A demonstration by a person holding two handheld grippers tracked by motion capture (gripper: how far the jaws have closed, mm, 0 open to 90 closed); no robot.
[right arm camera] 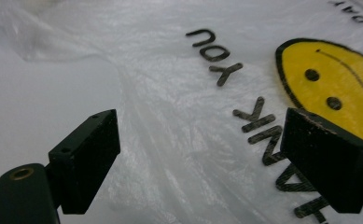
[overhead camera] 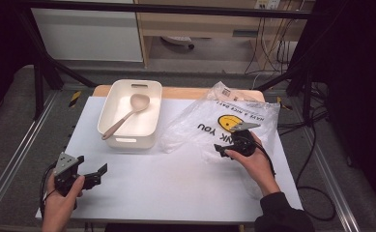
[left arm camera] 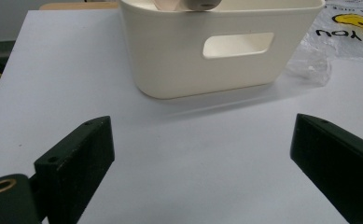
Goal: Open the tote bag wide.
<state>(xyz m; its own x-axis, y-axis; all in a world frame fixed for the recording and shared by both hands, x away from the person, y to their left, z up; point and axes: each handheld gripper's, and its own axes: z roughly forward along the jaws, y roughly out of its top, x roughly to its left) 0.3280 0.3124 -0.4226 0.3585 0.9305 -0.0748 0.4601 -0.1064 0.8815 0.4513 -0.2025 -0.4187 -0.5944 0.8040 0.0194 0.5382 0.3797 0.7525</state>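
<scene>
Plastic bag [overhead camera: 209,121] lies under the wide-open, empty right tool [overhead camera: 224,151]; left tool [overhead camera: 97,173] gapes, empty.

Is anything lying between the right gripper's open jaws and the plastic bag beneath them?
Nothing visible. The right gripper hovers directly over the plastic bag with its jaws spread, and only bare, wrinkled film shows between them. The tub with the spoon stands off to the side, and the left gripper is at the table's near corner.
</scene>
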